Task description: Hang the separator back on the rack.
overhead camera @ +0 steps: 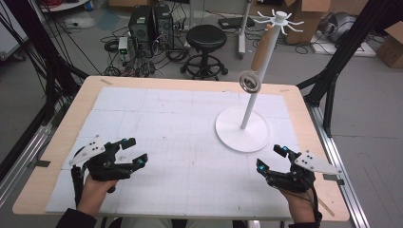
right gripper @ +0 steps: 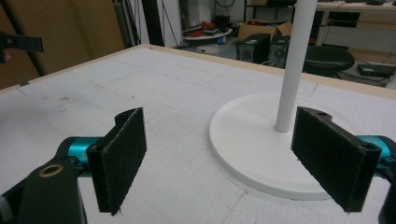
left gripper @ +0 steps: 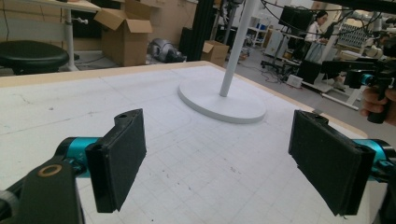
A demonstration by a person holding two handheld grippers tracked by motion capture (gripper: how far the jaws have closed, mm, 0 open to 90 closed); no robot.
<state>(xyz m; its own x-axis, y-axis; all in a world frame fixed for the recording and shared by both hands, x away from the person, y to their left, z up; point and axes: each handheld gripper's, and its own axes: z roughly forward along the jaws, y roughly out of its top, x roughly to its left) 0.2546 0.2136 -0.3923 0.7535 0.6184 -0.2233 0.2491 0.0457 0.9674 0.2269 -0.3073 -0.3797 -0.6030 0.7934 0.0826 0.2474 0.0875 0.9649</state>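
With both tongs, left (overhead camera: 134,151) and right (overhead camera: 271,157), wide open and empty near the worktop's (overhead camera: 157,83) front edge, the right should approach the white stand (overhead camera: 242,128) slowly, squarely.

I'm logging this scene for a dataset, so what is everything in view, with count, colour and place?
Stand: 1, white, round base right of table centre, pole upright with spoked top.
Roll of tape: 1, grey, hanging on the stand's pole.
Cardboard tube: 1, brown, high up against the pole.
Table: 1, wood rim, white gridded sheet on top.
Stool: 1, black, on the floor beyond the table.
Computer towers: 2, black, floor, far left of the stool.
Cardboard boxes: several, brown, far right floor.
Left gripper: 1, black, near left, open.
Right gripper: 1, black, near right, open.
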